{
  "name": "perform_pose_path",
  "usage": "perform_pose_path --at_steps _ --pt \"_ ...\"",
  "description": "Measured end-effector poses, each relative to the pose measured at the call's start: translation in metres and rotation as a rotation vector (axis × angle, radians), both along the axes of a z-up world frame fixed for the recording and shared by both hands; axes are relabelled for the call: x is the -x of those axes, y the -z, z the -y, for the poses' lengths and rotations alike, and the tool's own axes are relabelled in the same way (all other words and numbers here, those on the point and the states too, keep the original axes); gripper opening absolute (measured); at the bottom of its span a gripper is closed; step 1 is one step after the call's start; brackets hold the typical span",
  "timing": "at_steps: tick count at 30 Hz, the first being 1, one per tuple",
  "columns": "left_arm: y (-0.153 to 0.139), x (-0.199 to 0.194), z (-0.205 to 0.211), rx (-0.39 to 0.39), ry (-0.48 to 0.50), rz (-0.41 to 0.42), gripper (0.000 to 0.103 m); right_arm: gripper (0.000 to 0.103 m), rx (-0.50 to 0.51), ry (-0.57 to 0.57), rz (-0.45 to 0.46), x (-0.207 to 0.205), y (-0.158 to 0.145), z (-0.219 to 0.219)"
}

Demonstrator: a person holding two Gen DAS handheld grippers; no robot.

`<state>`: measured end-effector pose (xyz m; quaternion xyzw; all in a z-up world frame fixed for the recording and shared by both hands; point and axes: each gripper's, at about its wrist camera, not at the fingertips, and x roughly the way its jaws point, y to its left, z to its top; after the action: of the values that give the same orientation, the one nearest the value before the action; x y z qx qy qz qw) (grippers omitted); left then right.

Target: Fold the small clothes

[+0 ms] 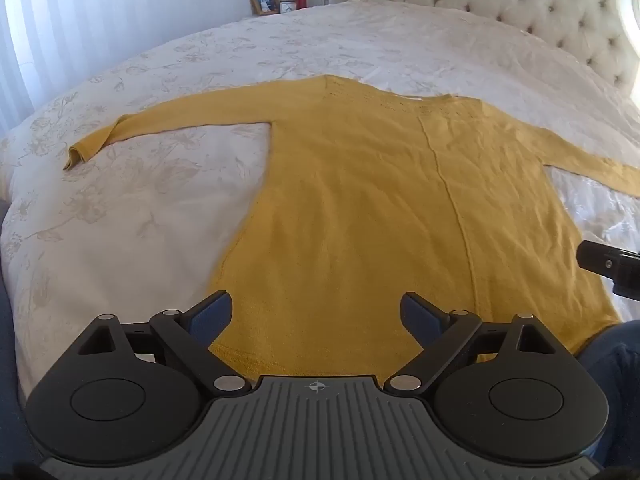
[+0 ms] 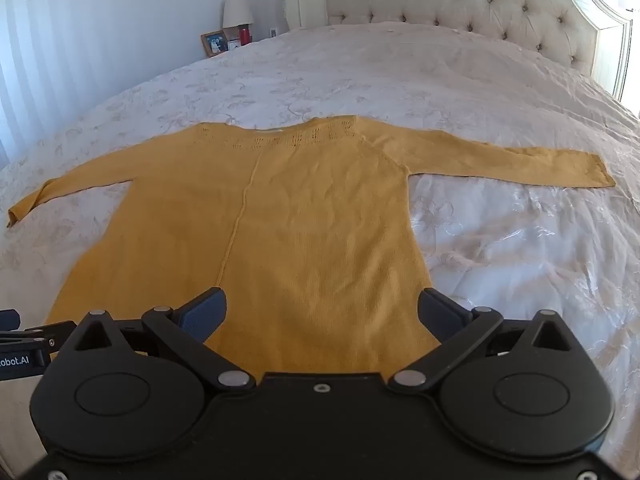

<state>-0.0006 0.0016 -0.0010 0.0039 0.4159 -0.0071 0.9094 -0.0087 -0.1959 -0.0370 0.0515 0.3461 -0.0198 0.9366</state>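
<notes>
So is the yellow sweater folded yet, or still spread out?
Spread out. The yellow sweater lies flat on the bed, both sleeves stretched sideways, no part doubled over; neither tool holds it.

Both wrist views look down-forward over the hem; sharing the sweater (image 1: 360, 200).

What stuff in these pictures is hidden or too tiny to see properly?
- Sweater hem: in the left wrist view, the left hand-held gripper body covers its near edge.
- Right sleeve: cut off by the left wrist view's right edge.
- Framed photo on the nightstand: too small to make out, both views.
- Right hand-held gripper: its body hides the sweater's bottom edge in the right wrist view.
</notes>
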Motion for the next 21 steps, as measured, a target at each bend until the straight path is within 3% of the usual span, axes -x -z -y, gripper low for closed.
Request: perform_pose_path --at_steps 2,3,21 --pt "0.001 0.001 0.0 0.006 0.006 -0.017 0.092 0.102 -0.001 0.002 0.001 0.001 -0.001 0.0" --pt "0.001 0.001 0.009 -0.03 0.013 -0.018 0.092 0.102 -0.002 0.003 0.001 0.001 -0.002 -0.001" --pt "0.008 -0.003 0.005 -0.016 0.02 -0.064 0.092 0.102 0.035 -0.001 -0.046 -0.005 0.005 -0.005"
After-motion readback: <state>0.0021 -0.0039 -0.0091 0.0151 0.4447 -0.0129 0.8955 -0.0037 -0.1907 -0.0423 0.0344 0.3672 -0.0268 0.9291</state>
